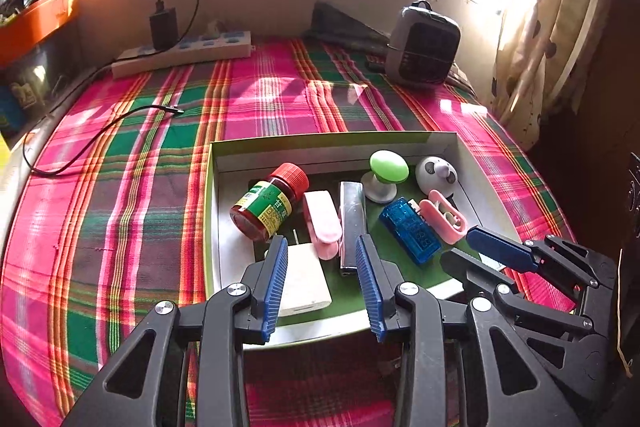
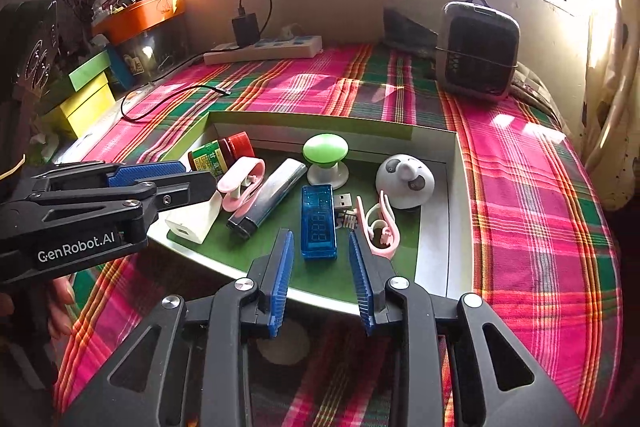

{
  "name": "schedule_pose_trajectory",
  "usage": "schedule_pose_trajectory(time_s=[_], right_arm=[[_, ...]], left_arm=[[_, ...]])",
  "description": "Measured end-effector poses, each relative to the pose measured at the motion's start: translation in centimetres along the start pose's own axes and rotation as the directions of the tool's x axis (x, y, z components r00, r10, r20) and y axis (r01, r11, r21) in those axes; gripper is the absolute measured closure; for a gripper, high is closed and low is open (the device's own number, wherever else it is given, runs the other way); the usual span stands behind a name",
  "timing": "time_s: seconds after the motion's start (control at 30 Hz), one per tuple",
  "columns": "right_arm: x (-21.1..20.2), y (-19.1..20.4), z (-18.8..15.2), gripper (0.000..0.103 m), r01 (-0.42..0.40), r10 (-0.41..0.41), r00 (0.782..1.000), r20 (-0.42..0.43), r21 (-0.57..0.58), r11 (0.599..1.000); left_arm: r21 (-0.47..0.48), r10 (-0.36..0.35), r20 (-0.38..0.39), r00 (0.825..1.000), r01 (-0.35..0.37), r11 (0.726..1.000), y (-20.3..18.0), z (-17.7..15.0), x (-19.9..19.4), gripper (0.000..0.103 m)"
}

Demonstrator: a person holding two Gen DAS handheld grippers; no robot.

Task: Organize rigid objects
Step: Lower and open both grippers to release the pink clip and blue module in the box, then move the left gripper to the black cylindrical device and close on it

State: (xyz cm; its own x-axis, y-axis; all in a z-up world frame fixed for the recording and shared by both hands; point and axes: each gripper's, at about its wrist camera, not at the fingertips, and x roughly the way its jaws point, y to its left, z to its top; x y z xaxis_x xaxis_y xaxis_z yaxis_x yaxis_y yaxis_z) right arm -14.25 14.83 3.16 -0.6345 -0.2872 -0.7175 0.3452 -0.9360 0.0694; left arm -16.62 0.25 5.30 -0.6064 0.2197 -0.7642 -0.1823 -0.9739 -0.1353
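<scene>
Now all the small things sit in the box (image 1: 456, 147) on the plaid cloth (image 1: 120, 187).
My left gripper (image 1: 322, 247) hangs open over the white charger (image 1: 304, 279) at the near left. My right gripper (image 2: 318, 241) hangs open over the blue USB tester (image 2: 318, 221). Neither one holds anything.

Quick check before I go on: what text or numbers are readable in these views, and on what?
"GenRobot.AI": on the side of the left gripper.
Three-digit display on the blue USB tester: looks like "888", not certain.
Green and yellow label on the red-capped bottle: characters too blurred to read.
</scene>
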Motion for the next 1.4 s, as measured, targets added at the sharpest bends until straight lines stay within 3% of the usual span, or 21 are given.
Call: schedule_pose_trajectory(time_s=[0.47, 0.67, 0.7, 0.73, 0.8, 0.83, 0.9, 1.27, 1.4], right_arm=[[-3.5, -0.2, -1.9, 0.073, 0.023, -0.024, 0.999, 0.044, 0.030, 0.999], [-4.4, -0.9, -3.0, 0.072, 0.034, -0.037, 0.998, 0.052, 0.054, 0.998], [-4.5, -1.1, -3.3, 0.067, 0.035, -0.038, 0.998, 0.051, 0.062, 0.997], [-4.6, -1.4, -3.5, 0.053, 0.034, -0.038, 0.998, 0.049, 0.069, 0.997], [-4.8, -1.8, -4.0, 0.041, 0.033, -0.037, 0.998, 0.049, 0.081, 0.996], [-4.9, -2.0, -4.2, 0.041, 0.035, -0.040, 0.998, 0.049, 0.087, 0.996], [-4.9, -2.4, -4.5, 0.041, 0.039, -0.043, 0.998, 0.043, 0.099, 0.994], [-5.0, -3.6, -5.3, 0.041, 0.048, -0.052, 0.998, 0.024, 0.142, 0.989], [-5.1, -3.7, -5.4, 0.041, 0.046, -0.051, 0.998, 0.026, 0.149, 0.988]], left_arm=[[-0.019, 0.012, 0.032, 0.999, -0.011, 1.000, -0.3, -2.9, -3.3, 0.069], [-0.029, -0.032, 0.021, 0.999, 0.032, 0.999, -0.5, -4.5, -4.0, 0.068], [-0.026, -0.045, 0.019, 0.999, 0.046, 0.999, -0.6, -4.8, -4.1, 0.068], [-0.027, -0.057, 0.018, 0.998, 0.057, 0.998, -0.7, -5.1, -4.2, 0.068], [-0.031, -0.074, 0.014, 0.997, 0.075, 0.997, -0.9, -5.6, -4.4, 0.068], [-0.035, -0.082, 0.011, 0.997, 0.082, 0.996, -0.9, -5.8, -4.4, 0.066], [-0.030, -0.081, 0.003, 0.997, 0.081, 0.996, -1.1, -6.0, -4.3, 0.052], [0.001, -0.136, -0.052, 0.989, 0.136, 0.991, -3.6, -8.0, -3.6, 0.052], [0.026, -0.095, -0.074, 0.993, 0.097, 0.995, -4.3, -8.3, -3.0, 0.052]])
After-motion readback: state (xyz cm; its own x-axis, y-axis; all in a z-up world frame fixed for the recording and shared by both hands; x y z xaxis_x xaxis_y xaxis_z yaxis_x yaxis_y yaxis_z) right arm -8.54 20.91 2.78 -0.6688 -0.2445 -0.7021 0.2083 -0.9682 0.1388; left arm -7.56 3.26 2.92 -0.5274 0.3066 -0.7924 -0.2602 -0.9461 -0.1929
